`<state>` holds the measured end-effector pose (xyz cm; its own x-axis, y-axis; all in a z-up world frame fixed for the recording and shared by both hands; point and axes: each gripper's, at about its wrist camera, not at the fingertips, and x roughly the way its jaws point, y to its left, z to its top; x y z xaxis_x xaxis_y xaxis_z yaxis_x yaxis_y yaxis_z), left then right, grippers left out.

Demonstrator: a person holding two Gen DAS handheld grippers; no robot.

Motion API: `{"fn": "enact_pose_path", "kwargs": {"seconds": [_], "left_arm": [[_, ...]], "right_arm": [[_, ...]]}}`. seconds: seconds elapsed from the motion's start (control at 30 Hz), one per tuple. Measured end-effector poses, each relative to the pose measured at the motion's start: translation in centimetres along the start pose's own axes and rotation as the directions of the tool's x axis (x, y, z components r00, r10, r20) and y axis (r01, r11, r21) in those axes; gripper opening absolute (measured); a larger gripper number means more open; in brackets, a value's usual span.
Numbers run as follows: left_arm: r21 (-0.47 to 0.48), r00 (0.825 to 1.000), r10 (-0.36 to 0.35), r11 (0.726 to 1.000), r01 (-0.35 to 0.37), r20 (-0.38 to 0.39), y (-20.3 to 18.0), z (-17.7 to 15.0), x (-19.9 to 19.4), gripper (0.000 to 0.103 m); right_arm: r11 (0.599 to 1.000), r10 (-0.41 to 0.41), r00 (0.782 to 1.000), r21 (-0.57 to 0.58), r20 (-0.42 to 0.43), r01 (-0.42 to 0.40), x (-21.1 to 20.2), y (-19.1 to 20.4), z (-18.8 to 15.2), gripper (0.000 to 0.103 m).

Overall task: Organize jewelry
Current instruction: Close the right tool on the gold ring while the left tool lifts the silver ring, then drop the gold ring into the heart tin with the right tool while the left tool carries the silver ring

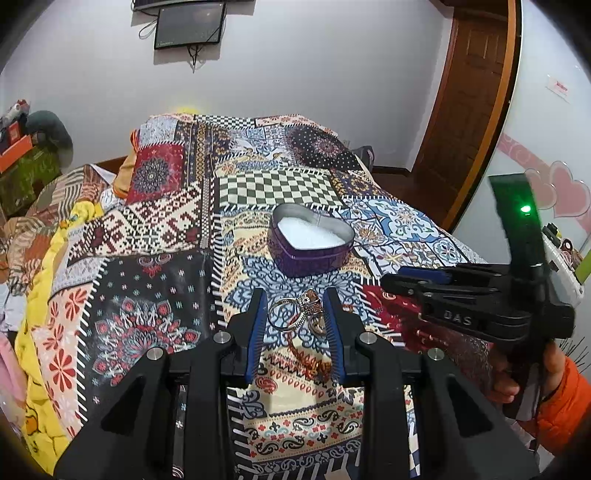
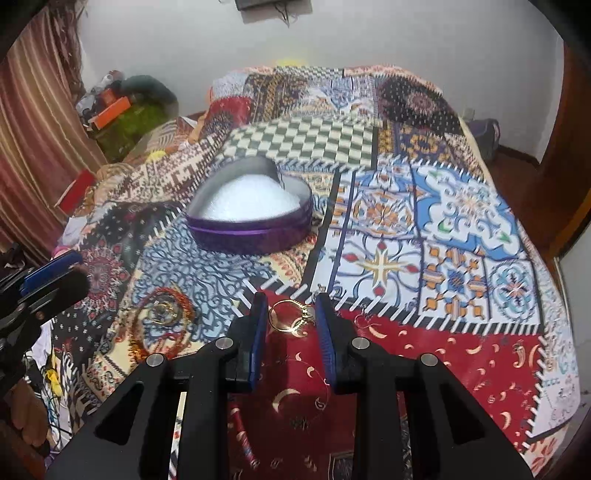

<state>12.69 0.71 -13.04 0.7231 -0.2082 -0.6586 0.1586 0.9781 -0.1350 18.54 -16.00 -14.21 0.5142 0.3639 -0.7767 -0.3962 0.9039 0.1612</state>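
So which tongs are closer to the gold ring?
Right. The right tongs sit around the gold ring. The left tongs are off to its left, around a silver ring and beaded bracelet.

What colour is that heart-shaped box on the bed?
Purple outside, with a white lining. The heart-shaped box shows best in the right wrist view.

- The red bead bracelet (image 1: pixel 314 360) runs behind the left gripper's (image 1: pixel 295 310) blue pad, so its full loop is hidden.
- A second ring (image 1: pixel 318 325) sits half hidden against that same pad.
- On the right wrist view, the bracelet and rings (image 2: pixel 162 314) at left are blurred.
- The heart-shaped box's (image 2: pixel 251 232) white filling is a smear; its texture cannot be told.
- The wall screen (image 1: pixel 190 26) is cut off at the top edge.
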Motion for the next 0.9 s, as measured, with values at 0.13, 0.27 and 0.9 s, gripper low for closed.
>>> {"fn": "enact_pose_path", "kwargs": {"seconds": [0.13, 0.27, 0.9], "left_arm": [[0.01, 1.0, -0.004, 1.0, 0.003, 0.026, -0.2, 1.0, -0.3, 0.03], [0.021, 0.999, -0.01, 1.0, 0.009, 0.051, -0.6, 2.1, -0.4, 0.03], [0.063, 0.997, -0.016, 0.998, 0.011, 0.071, 0.5, 6.7, 3.1, 0.03]], "right_arm": [[1.0, -0.002, 0.999, -0.002, 0.046, 0.002, -1.5, 0.2, 0.8, 0.024], [1.0, 0.009, 0.995, -0.001, 0.095, -0.009, -2.9, 0.2, 1.9, 0.024], [0.999, 0.046, 0.988, -0.031, 0.147, -0.042, -1.5, 0.3, 6.3, 0.024]]}}
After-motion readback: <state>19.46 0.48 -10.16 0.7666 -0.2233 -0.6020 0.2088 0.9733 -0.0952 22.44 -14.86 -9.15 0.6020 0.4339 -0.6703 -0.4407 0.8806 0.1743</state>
